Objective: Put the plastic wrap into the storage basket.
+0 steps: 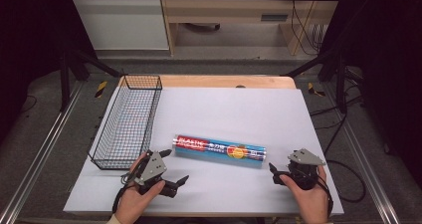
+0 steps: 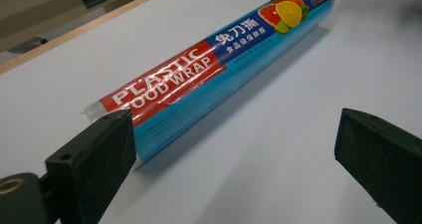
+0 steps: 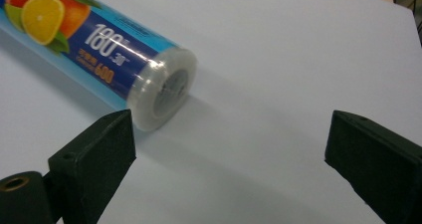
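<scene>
Left gripper (image 1: 174,167) and right gripper (image 1: 272,173) gape empty at the wrap roll's (image 1: 219,151) ends, probably without touching.

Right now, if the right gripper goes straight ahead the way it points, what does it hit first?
Probably nothing soon. The right gripper, jaws open, looks past the capped end of the plastic food wrap roll, which lies off by its left jaw. Ahead is bare white table; depth is hard to judge.
</scene>
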`<move>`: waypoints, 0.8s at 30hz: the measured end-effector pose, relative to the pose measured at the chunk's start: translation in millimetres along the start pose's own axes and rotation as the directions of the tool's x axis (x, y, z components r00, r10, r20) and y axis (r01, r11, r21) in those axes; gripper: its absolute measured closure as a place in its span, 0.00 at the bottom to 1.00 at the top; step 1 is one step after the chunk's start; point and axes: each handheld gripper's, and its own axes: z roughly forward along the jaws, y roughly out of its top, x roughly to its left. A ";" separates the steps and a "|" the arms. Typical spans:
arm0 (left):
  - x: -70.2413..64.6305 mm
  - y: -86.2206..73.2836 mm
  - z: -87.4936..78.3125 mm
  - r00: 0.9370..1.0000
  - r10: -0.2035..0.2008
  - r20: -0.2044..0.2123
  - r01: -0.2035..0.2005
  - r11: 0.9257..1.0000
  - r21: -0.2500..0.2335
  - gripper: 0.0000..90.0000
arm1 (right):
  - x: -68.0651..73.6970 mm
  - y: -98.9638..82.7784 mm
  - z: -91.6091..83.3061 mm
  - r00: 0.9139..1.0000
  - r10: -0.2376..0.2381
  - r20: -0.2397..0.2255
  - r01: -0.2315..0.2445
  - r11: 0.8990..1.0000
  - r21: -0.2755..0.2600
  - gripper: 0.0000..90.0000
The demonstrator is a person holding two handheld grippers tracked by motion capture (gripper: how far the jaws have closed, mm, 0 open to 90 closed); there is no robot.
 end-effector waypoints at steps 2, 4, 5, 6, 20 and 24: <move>-0.5 -0.3 0.5 1.000 0.001 0.004 -0.001 1.000 0.008 0.03 | 2.9 5.3 0.1 0.999 -0.040 -0.005 0.040 0.999 0.011 0.07; -0.8 -0.3 0.6 1.000 0.000 0.007 0.000 1.000 0.008 0.03 | 6.1 11.7 0.4 0.997 -0.070 -0.025 0.070 0.997 0.022 0.08; -0.9 -0.2 0.3 1.000 0.003 0.009 -0.003 1.000 0.009 0.03 | 6.1 11.7 0.4 0.997 -0.070 -0.025 0.070 0.997 0.022 0.08; -1.1 -0.1 0.0 1.000 0.005 0.009 -0.005 1.000 0.008 0.03 | 9.4 19.6 0.3 0.994 -0.104 -0.046 0.105 0.994 0.039 0.08; -1.7 0.4 -3.1 0.999 0.017 0.027 -0.017 1.000 0.002 0.03 | 33.1 98.4 9.6 0.889 -0.376 -0.262 0.404 0.913 0.061 0.06; -1.0 0.6 -4.0 0.999 0.018 0.030 -0.018 1.000 -0.001 0.03 | 35.6 107.1 30.1 0.857 -0.394 -0.331 0.434 0.899 0.053 0.07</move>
